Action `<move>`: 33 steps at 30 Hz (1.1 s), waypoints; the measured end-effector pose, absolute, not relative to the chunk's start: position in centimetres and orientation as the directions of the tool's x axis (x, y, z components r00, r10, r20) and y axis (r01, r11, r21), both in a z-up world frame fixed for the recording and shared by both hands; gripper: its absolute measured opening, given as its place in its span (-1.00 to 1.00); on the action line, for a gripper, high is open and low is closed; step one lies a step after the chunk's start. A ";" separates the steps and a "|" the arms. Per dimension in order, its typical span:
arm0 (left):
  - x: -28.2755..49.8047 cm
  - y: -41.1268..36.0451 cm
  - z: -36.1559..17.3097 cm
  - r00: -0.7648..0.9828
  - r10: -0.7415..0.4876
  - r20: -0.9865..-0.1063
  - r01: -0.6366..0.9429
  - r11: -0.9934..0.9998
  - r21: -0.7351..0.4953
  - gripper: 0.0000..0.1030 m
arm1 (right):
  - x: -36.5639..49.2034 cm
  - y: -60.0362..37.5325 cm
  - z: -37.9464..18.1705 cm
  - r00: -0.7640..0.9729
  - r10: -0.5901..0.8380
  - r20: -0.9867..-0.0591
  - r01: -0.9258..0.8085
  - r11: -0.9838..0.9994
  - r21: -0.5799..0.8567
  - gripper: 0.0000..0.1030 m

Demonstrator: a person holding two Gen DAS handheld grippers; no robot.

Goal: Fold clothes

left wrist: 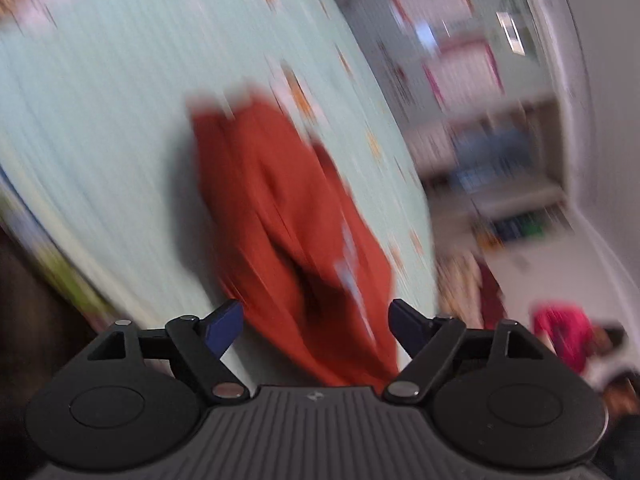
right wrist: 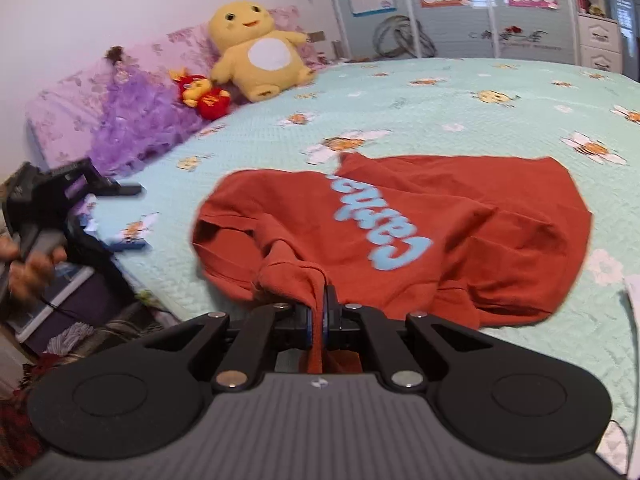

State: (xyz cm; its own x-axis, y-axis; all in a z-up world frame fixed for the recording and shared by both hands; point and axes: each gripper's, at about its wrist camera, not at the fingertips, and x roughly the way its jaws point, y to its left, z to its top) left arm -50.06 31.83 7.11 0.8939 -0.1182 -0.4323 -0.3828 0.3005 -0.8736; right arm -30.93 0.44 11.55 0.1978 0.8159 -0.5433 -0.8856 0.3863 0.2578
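Red shirt lies crumpled near bed front edge, long side running left-right. Right gripper pinches its near edge. Left gripper wide apart, holding nothing, shirt just ahead.

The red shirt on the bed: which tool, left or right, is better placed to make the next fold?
Right, probably. The right tool is shut on a bunched edge of the red shirt. The left tool is open and holds nothing.
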 end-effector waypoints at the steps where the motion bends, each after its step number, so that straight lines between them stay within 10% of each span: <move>1: -49.0 30.7 6.6 0.894 -0.169 -0.415 -0.359 0.285 -0.889 0.61 | -31.4 0.7 11.9 0.182 0.824 -0.537 -0.896 0.363 0.254 -0.94; 17: -42.1 23.9 3.1 0.882 -0.287 -0.373 -0.302 0.265 -0.916 0.51 | -38.1 2.6 12.3 0.021 0.822 -0.569 -0.971 0.152 0.185 -0.94; 20: -42.3 23.7 2.9 0.877 -0.288 -0.383 -0.302 0.288 -0.909 0.20 | -39.2 2.9 11.9 0.003 0.808 -0.589 -0.982 0.114 0.152 -0.93; 22: -42.7 23.6 2.7 0.866 -0.290 -0.408 -0.313 0.321 -0.894 -0.48 | -39.4 2.9 11.7 0.003 0.801 -0.598 -0.984 0.108 0.140 -0.93; 24: -42.8 23.6 2.5 0.855 -0.297 -0.425 -0.319 0.345 -0.883 -0.75 | -39.2 2.8 11.7 -0.007 0.796 -0.605 -0.983 0.106 0.151 -0.93; 30: -43.7 23.6 1.9 0.852 -0.285 -0.438 -0.313 0.392 -0.865 -0.88 | -39.3 2.9 11.6 -0.018 0.779 -0.627 -0.983 0.101 0.153 -0.75; 33: -44.2 23.9 2.3 0.862 -0.249 -0.441 -0.320 0.408 -0.855 -0.92 | -38.6 2.6 11.8 -0.033 0.781 -0.623 -0.976 0.108 0.187 -0.31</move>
